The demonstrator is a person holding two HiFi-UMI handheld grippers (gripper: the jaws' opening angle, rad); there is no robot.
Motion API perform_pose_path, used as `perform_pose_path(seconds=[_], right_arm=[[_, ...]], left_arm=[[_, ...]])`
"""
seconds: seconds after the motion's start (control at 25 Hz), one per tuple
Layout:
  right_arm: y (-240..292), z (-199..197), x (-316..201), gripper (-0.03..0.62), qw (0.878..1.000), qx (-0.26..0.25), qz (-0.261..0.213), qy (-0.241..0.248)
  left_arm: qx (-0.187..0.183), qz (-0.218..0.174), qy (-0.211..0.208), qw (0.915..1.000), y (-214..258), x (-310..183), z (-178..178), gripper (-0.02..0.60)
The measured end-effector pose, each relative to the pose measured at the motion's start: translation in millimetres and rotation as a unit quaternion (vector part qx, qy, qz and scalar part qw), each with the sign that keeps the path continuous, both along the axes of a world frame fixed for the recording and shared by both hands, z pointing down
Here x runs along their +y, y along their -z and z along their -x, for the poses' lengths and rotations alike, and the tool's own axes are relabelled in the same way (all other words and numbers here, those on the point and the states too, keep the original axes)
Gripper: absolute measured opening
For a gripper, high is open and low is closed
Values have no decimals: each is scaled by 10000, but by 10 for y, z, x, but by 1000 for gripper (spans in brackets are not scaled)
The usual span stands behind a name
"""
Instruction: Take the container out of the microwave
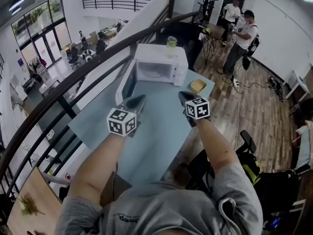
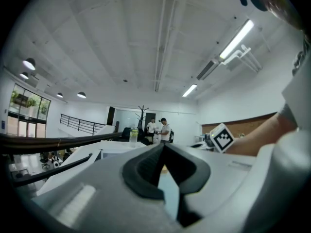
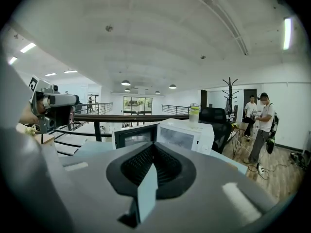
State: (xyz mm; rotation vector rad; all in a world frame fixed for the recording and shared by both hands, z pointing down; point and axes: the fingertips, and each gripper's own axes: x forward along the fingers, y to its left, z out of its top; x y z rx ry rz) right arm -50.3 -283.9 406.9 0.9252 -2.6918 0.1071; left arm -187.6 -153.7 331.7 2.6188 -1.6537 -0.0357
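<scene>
The white microwave [image 1: 159, 65] stands at the far end of the light blue table [image 1: 161, 131], its door [image 1: 126, 84] swung open to the left. A small tan container [image 1: 198, 85] sits on the table just right of the microwave. My left gripper [image 1: 138, 102] and right gripper [image 1: 184, 98] hover side by side over the table, short of the microwave, both shut with nothing between the jaws. In the right gripper view the microwave [image 3: 187, 135] and its open door [image 3: 135, 136] lie straight beyond the closed tips [image 3: 154, 147]. The left gripper's tips [image 2: 163, 147] also meet.
A clear bottle with a green band [image 1: 171, 41] stands on top of the microwave. A dark curved railing [image 1: 98, 58] runs along the table's left side over a drop. Two people [image 1: 242, 38] stand on the wooden floor at the far right.
</scene>
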Motion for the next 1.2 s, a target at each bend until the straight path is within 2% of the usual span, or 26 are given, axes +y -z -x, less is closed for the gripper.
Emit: perform_pose_path(seconds=[0.44,0.64,0.92,1.2], right_arm=[[300,388,1108,5,9994,-233,-154,-221],[353,522,1530,5,9988,-200,-335,-286],[445,597,2004,5,9985,-218,-434,-236],[528,438,2375,5,9980,-313,-404,-383]], left_arm=[[17,-185,-66,9998,232,1067,520,26],[41,-163,-235,9996,224,1405,695,26],[125,-178,-484,9986,231,1732,693,26],[206,-218,-743,9968,346,2026,542,26]])
